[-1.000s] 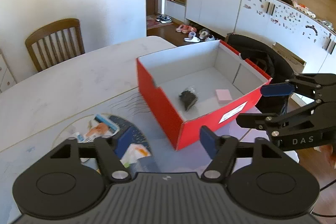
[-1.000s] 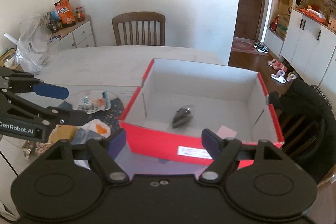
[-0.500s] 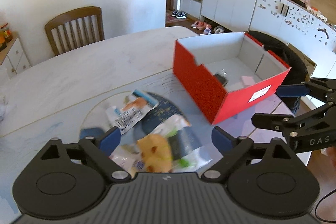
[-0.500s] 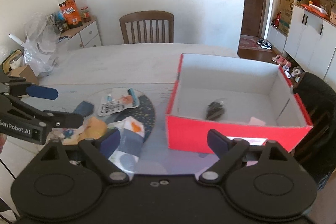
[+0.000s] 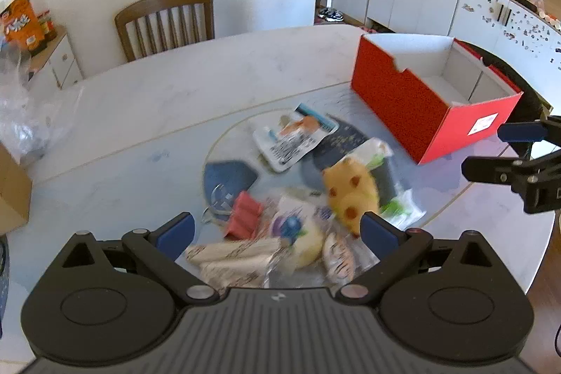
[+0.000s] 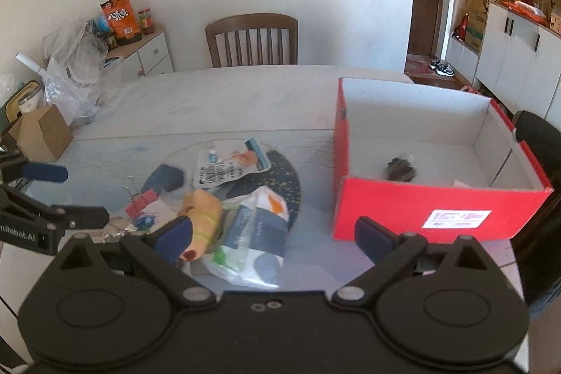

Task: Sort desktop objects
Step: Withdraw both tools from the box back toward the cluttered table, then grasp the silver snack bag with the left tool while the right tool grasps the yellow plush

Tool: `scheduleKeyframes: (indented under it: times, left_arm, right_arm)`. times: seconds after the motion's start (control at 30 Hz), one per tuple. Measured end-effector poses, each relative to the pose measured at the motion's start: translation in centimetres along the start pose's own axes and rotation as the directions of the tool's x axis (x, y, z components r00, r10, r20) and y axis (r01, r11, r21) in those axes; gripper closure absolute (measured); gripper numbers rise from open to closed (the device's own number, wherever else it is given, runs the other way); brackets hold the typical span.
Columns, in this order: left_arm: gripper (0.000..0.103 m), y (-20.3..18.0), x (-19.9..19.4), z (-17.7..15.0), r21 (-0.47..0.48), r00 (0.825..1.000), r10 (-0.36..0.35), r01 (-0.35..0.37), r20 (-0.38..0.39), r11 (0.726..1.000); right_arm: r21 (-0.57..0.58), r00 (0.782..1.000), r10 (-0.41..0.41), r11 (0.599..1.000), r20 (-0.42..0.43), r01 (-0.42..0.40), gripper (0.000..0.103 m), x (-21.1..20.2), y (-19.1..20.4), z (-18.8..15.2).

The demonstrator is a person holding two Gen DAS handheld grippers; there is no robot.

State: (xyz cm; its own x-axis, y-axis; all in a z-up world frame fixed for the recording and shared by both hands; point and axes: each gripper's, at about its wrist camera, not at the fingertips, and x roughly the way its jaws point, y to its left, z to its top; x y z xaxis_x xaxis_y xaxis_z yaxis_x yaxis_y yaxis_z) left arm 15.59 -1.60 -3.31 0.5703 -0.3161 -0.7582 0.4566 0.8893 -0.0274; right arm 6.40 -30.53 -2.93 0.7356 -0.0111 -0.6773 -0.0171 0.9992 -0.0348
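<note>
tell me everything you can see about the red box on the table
The red box is an open-topped cardboard box, red outside and pale grey-white inside, with no lid in sight. It stands upright on the table, to the right of the pile of clutter and apart from it. A white printed label is stuck on its near wall, and one short wall has a notch cut in its top edge. Inside lie a small dark object and a pale pink piece. Neither gripper touches it.

Blurred packets (image 5: 266,255) beneath left tool (image 5: 277,230)
</note>
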Motion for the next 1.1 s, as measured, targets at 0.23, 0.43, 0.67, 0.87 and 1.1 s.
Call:
scheduleKeyframes:
  times: [0.23,0.43,0.67,0.87,1.1]
  left_arm:
    - [0.002,2.0,0.3,-2.1,0.001,1.0,0.011,-0.011,-0.007,1.0]
    - [0.002,3.3,1.4,-3.6,-0.009,1.0,0.0,0.0,-0.031,1.0]
    - [0.002,4.4,3.2,-4.7,-0.003,0.998,0.002,-0.002,-0.06,1.0]
    - [0.002,4.5,4.4,-5.3,0.0,0.997,-0.006,0.006,-0.077,1.0]
    - [0.002,4.2,5.1,-6.0,0.022,0.997,0.008,-0.007,-0.082,1.0]
  right_arm:
    - [-0.012,1.0,0.004,1.0,-0.005,-0.004,0.004,1.4,2.6,-0.1]
    - [-0.019,1.0,0.008,1.0,-0.013,-0.008,0.004,3.2,4.5,-0.1]
    - [-0.026,0.999,-0.012,1.0,-0.039,0.011,0.006,5.9,5.9,-0.1]
    - [-0.028,0.998,-0.027,0.999,-0.058,0.025,0.014,7.7,6.5,-0.2]
    - [-0.079,0.997,-0.024,0.997,-0.079,0.018,0.024,8.8,7.5,-0.6]
